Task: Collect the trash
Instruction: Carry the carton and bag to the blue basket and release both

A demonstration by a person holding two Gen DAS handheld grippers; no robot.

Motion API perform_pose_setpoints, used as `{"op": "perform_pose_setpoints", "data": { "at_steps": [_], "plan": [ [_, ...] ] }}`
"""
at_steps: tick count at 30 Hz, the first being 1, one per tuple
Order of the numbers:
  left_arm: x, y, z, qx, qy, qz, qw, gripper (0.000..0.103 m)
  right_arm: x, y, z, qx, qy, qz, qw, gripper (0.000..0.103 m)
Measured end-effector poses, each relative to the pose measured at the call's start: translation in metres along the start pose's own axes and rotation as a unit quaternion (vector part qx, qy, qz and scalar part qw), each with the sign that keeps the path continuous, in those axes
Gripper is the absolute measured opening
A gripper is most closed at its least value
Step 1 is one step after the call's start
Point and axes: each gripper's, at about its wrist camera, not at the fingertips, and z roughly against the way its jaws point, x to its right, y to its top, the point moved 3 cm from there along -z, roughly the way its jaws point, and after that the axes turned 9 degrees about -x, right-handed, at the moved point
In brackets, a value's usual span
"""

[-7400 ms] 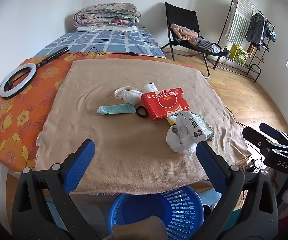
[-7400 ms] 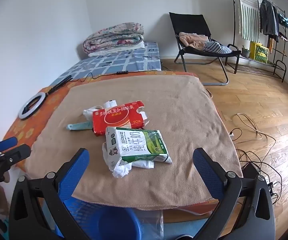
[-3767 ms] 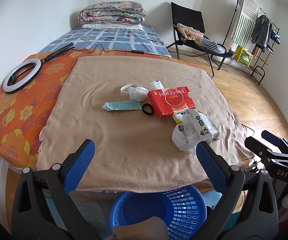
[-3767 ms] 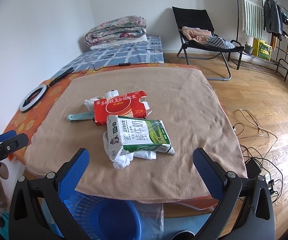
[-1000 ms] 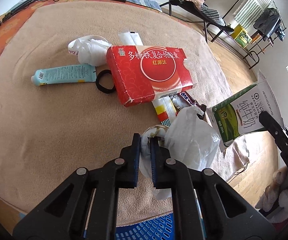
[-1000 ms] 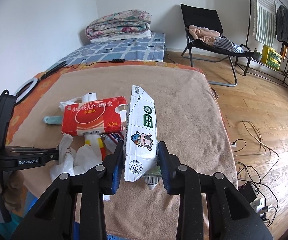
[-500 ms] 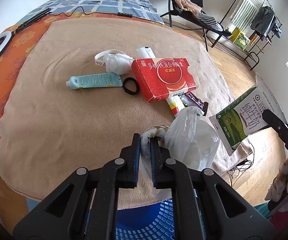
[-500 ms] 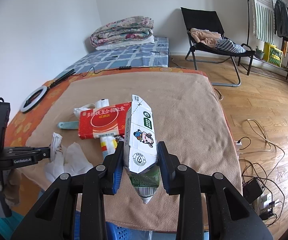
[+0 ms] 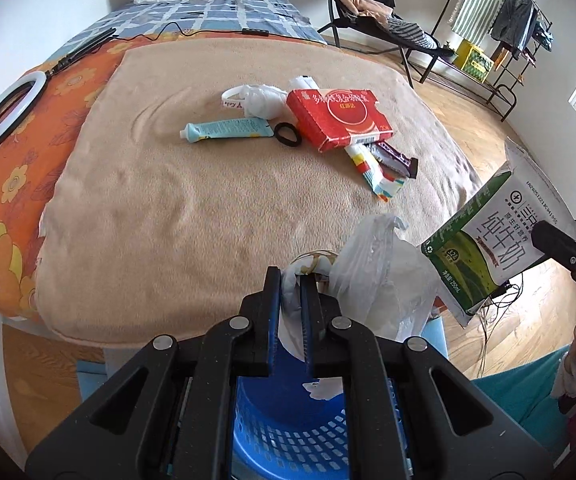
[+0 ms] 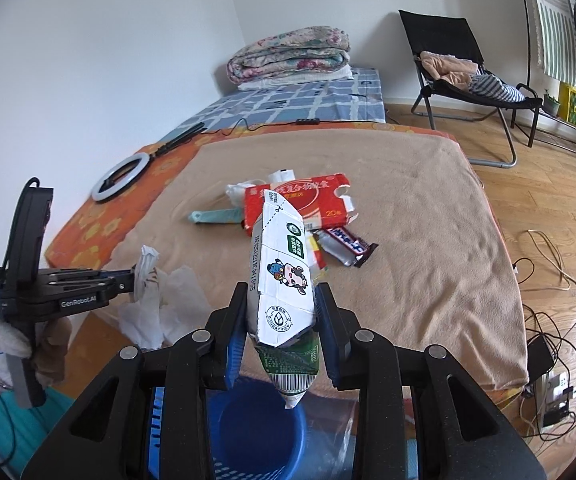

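Left tool (image 9: 289,288) clamped on limp plastic bag (image 9: 375,276) — light, floppy; right tool (image 10: 282,312) clamped mid-body on milk carton (image 10: 282,276) — crushable.

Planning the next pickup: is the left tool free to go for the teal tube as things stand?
Probably not yet. The left tool is shut on a white bag above the blue basket. Nothing covers the tube on the blanket, so it looks reachable once the bag is dropped.

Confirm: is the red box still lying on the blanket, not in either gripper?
Yes. The red box lies on the tan blanket; the left gripper pinches a white plastic bag, the right gripper a milk carton.
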Motion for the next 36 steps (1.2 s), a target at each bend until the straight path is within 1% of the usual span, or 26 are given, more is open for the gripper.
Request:
{"op": "perform_pose_setpoints", "data": {
  "at_steps": [4,7,12,23,28,32,34,35,36],
  "plan": [
    [0.000,-0.020,-0.005,-0.011,0.008,-0.011,0.9999,0.008,-0.016,-0.017,0.001,-0.010,0.014,0.010,1.000,0.030],
    [-0.001,-0.033,-0.012,-0.023,0.012,-0.016,0.9995,0.008,-0.028,-0.030,-0.001,-0.018,0.016,0.021,0.999,0.030],
    [-0.005,-0.051,-0.025,-0.044,0.016,-0.016,0.9988,0.008,-0.038,-0.055,-0.008,-0.037,0.026,0.023,0.999,0.030],
    [-0.012,-0.079,-0.052,-0.085,0.021,-0.018,0.9960,0.008,-0.048,-0.090,-0.031,-0.081,0.027,0.026,0.996,0.030],
    [-0.011,-0.088,-0.064,-0.107,0.026,-0.022,0.9937,0.008,-0.052,-0.105,-0.048,-0.108,0.023,0.035,0.993,0.031],
    [-0.009,-0.092,-0.071,-0.117,0.030,-0.025,0.9924,0.008,-0.054,-0.115,-0.058,-0.126,0.025,0.040,0.991,0.031],
    [-0.009,-0.092,-0.074,-0.121,0.031,-0.027,0.9918,0.011,-0.054,-0.118,-0.063,-0.134,0.022,0.044,0.990,0.031],
    [-0.008,-0.092,-0.074,-0.121,0.033,-0.026,0.9917,0.016,-0.055,-0.119,-0.065,-0.139,0.023,0.044,0.989,0.031],
    [-0.009,-0.091,-0.075,-0.121,0.034,-0.026,0.9917,0.025,-0.055,-0.121,-0.067,-0.144,0.024,0.043,0.988,0.031]
  ]
}}
